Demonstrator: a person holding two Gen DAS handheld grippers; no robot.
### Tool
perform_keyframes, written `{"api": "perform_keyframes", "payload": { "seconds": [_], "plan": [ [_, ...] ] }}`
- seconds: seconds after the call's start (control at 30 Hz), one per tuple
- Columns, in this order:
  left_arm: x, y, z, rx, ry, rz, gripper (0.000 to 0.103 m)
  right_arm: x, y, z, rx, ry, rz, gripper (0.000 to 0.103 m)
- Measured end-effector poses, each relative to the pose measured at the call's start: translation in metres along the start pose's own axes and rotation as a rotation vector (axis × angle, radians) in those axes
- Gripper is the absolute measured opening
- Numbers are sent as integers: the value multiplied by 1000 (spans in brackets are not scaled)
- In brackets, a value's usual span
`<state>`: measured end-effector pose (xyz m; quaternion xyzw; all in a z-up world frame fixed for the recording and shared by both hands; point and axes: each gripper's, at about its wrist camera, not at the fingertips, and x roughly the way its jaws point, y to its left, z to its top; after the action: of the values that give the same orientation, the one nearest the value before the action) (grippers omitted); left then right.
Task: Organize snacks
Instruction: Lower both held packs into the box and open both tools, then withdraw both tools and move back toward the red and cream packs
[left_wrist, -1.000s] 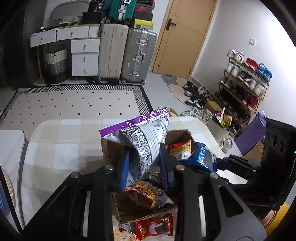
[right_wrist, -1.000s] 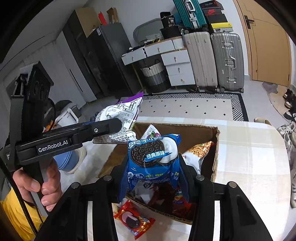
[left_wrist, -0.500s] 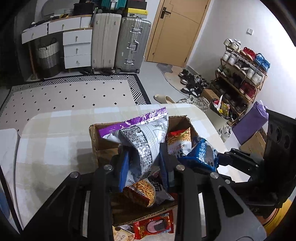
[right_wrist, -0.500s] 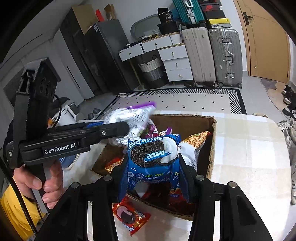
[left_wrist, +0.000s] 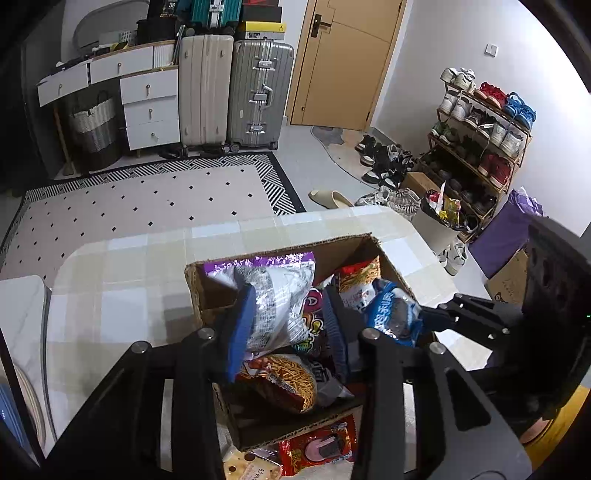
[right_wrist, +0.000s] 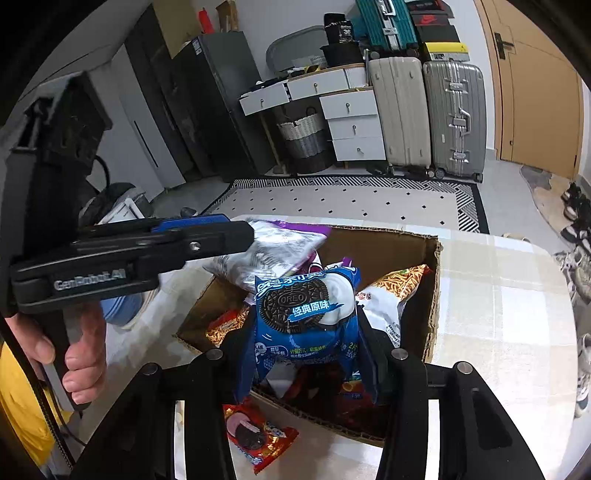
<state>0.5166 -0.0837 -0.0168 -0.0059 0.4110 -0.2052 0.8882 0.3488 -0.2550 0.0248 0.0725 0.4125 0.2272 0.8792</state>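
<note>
An open cardboard box (left_wrist: 280, 251) (right_wrist: 437, 295) on the checked table holds several snack packs. My left gripper (left_wrist: 286, 332) is shut on a silver and purple snack bag (left_wrist: 273, 295) and holds it low over the box's left side; the bag also shows in the right wrist view (right_wrist: 273, 247). My right gripper (right_wrist: 308, 354) is shut on a blue Oreo pack (right_wrist: 308, 310) just above the box's near side; the pack also shows in the left wrist view (left_wrist: 391, 314). A red snack pack (right_wrist: 255, 435) (left_wrist: 317, 446) lies on the table outside the box.
The table (left_wrist: 122, 288) has rounded corners and floor beyond. A pale cracker pack (left_wrist: 247, 467) lies by the red pack. Suitcases (left_wrist: 236, 92), drawers and a shoe rack (left_wrist: 480, 129) stand far off. A bin (left_wrist: 439, 218) sits past the table's right edge.
Both grippers have come down toward the box with their packs. The silver bag has dropped from above the box rim to inside its left side. The Oreo pack sits lower too.
</note>
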Motion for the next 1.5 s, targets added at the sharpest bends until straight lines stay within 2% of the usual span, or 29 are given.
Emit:
{"api": "perform_keyframes", "payload": {
  "seconds": [0.3, 0.37, 0.47, 0.67, 0.9, 1.17, 1.5],
  "plan": [
    [-42, 6, 3, -10, -65, 5, 35, -2, 2, 2, -18, -11, -12, 47],
    [-50, 6, 4, -11, -77, 22, 35, -2, 4, 3, -22, -9, -6, 51],
    [-62, 9, 4, -27, -89, 14, 36, -2, 7, 3, -28, -15, -23, 52],
    [-78, 12, 2, -31, -95, 20, 42, -9, 7, 5, -28, -39, -37, 52],
    [-94, 18, -7, -67, -81, 22, 43, -27, 11, 10, -17, -70, -24, 52],
    [-128, 9, -20, -63, -87, 23, 43, -61, 24, 9, -19, -106, -19, 53],
    [-217, -30, -52, -6, -189, 77, 44, -140, 65, -7, -55, -218, 10, 53]
  ]
}}
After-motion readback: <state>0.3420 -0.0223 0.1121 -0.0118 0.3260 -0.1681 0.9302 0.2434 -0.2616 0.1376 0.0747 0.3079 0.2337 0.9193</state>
